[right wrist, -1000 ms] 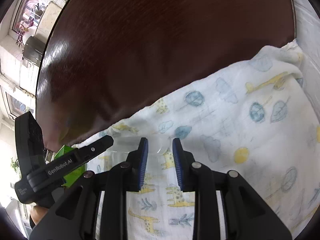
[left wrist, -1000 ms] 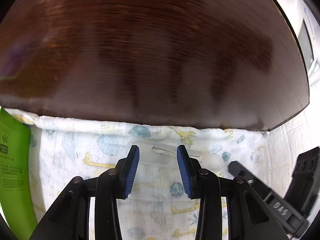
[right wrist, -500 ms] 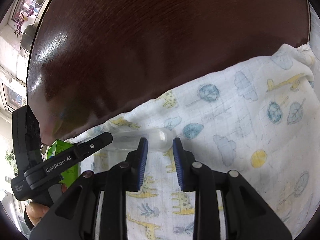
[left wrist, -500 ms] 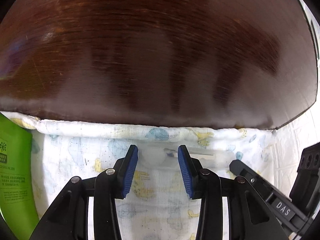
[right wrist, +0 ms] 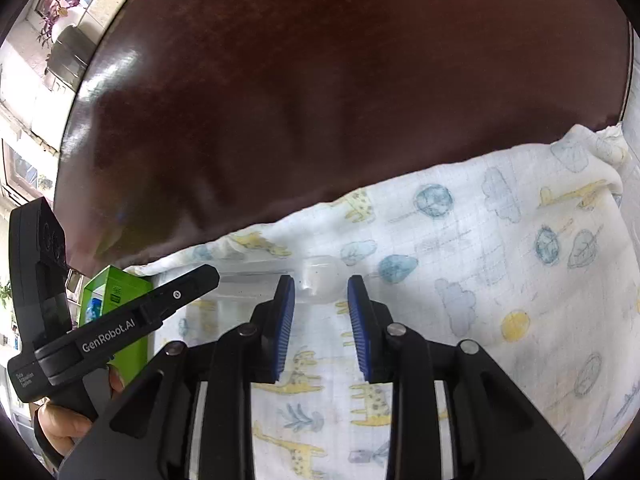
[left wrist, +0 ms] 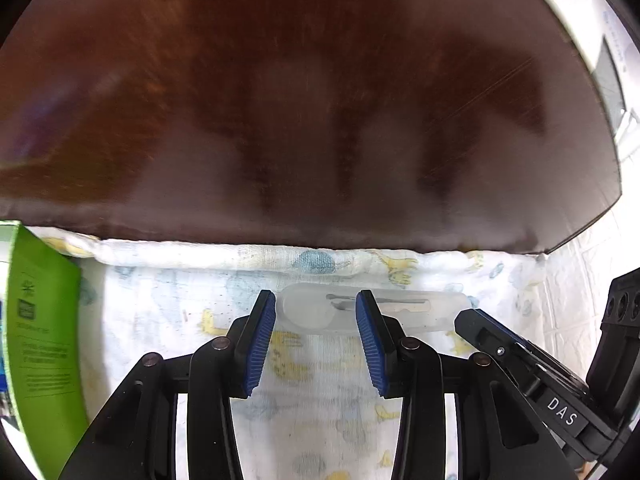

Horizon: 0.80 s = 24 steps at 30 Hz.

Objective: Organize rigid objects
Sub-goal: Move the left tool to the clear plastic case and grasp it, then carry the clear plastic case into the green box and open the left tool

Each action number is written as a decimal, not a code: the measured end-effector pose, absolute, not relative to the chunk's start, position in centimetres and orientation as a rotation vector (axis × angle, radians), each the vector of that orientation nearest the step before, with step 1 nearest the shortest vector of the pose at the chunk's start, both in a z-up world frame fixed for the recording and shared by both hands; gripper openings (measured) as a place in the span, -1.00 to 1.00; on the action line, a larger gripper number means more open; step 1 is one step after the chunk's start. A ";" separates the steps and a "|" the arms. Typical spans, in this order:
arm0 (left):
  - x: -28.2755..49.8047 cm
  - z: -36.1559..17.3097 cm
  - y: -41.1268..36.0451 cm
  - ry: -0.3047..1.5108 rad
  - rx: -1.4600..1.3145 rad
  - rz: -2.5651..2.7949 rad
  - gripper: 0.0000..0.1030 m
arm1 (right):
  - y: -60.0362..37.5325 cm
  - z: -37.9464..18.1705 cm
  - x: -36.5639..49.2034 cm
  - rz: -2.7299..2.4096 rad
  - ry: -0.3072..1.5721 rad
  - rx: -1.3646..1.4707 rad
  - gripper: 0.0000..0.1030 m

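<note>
left tool (left wrist: pixel 316 304) parted, right tool (right wrist: pixel 320 288) narrower (both angled down)

"DAS" on right tool (left wrist: pixel 516 354), "GenRobot.AI" on left tool (right wrist: pixel 120 330)

Both wrist cameras look steeply down, close, sharing the printed cloth (left wrist: pixel 320 392).

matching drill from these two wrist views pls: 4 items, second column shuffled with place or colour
Items:
1. clear plastic case
2. green box
3. printed muslin cloth
4. dark wooden table

Descriptions:
A. lies beyond the cloth's far edge
B. white with giraffes and trees
C. on the cloth, a thin metal tool inside
D. at the cloth's left edge

Pairs: 1-C, 2-D, 3-B, 4-A
</note>
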<state>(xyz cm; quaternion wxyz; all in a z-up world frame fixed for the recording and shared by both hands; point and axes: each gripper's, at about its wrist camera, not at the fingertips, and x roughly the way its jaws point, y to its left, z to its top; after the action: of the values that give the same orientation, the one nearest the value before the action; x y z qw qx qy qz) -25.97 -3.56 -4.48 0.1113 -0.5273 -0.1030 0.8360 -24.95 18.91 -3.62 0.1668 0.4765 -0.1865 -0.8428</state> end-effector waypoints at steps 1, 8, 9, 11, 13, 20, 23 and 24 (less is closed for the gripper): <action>-25.7 -4.1 -3.8 -0.301 -1.541 2.460 -0.21 | 18.8 -3.3 -24.8 -2.400 -0.524 1.348 -0.45; -23.4 -0.5 -6.5 -0.312 -1.446 2.522 -0.21 | 17.5 -0.4 -23.1 -2.382 -0.503 1.275 -0.45; -22.9 0.1 -7.2 -0.318 -1.432 2.535 -0.21 | 17.1 0.1 -22.8 -2.375 -0.500 1.259 -0.45; -22.1 1.3 -8.1 -0.317 -1.400 2.566 -0.21 | 15.5 1.4 -22.8 -2.360 -0.486 1.231 -0.46; -21.0 2.5 -9.5 -0.316 -1.366 2.603 -0.21 | 13.2 2.6 -21.7 -2.343 -0.466 1.201 -0.46; -17.3 4.9 -16.3 -0.372 -1.292 2.701 -0.21 | 4.3 3.6 -19.2 -2.253 -0.392 1.146 -0.46; -15.7 4.9 -19.0 -0.404 -1.270 2.747 -0.21 | 1.3 3.7 -17.8 -2.207 -0.343 1.141 -0.46; -15.2 4.8 -19.9 -0.419 -1.267 2.763 -0.21 | 0.6 4.0 -18.0 -2.191 -0.332 1.142 -0.46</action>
<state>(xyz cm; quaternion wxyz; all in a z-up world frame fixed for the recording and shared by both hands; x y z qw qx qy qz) -15.17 -19.94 4.82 0.0369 -0.4126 -0.1364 0.8999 -18.01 0.60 4.01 0.3187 0.4343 -0.1263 -0.8330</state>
